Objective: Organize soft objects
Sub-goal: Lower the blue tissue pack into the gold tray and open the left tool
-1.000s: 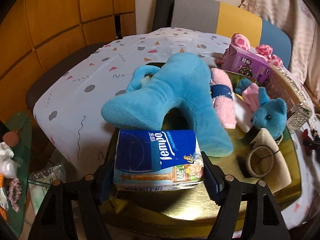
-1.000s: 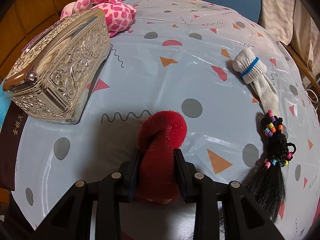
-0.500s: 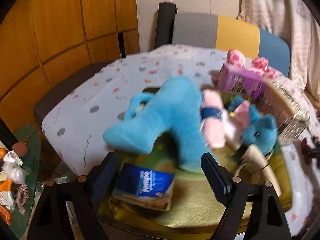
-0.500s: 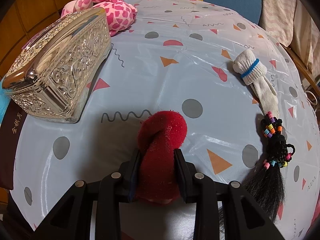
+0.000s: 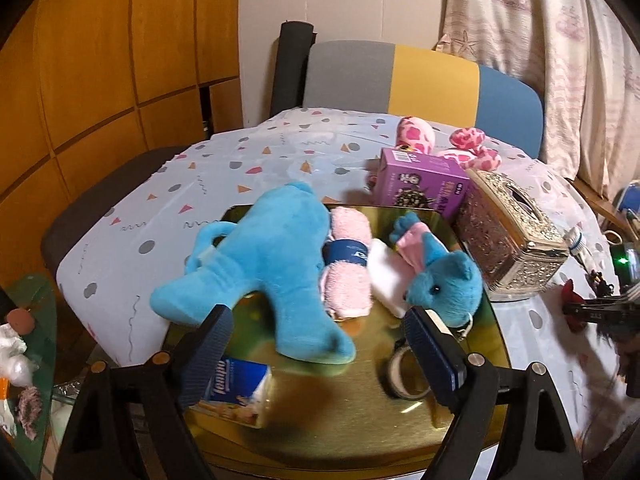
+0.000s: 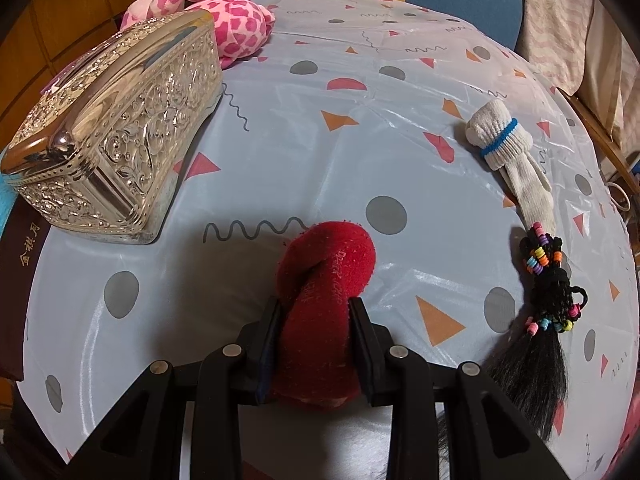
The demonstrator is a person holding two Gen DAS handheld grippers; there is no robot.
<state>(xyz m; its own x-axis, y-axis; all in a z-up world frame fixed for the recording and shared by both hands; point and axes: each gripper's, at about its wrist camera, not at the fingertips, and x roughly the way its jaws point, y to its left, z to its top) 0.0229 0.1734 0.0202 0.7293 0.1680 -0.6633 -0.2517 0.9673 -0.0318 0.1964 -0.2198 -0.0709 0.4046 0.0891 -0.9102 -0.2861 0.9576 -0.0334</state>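
Your right gripper clamps the red sock above the tablecloth; your left gripper hangs with jaws apart over the gold tray. The tray holds the tissue pack, blue plush, pink towel roll and blue bear. By this showing, the red sock, white sock and pink spotted plush remain to be gathered.

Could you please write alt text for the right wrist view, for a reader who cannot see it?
The right tongs grip a rolled red cloth over a patterned tablecloth. An ornate silver box stands to the left, a rolled white sock and a beaded black tassel to the right.
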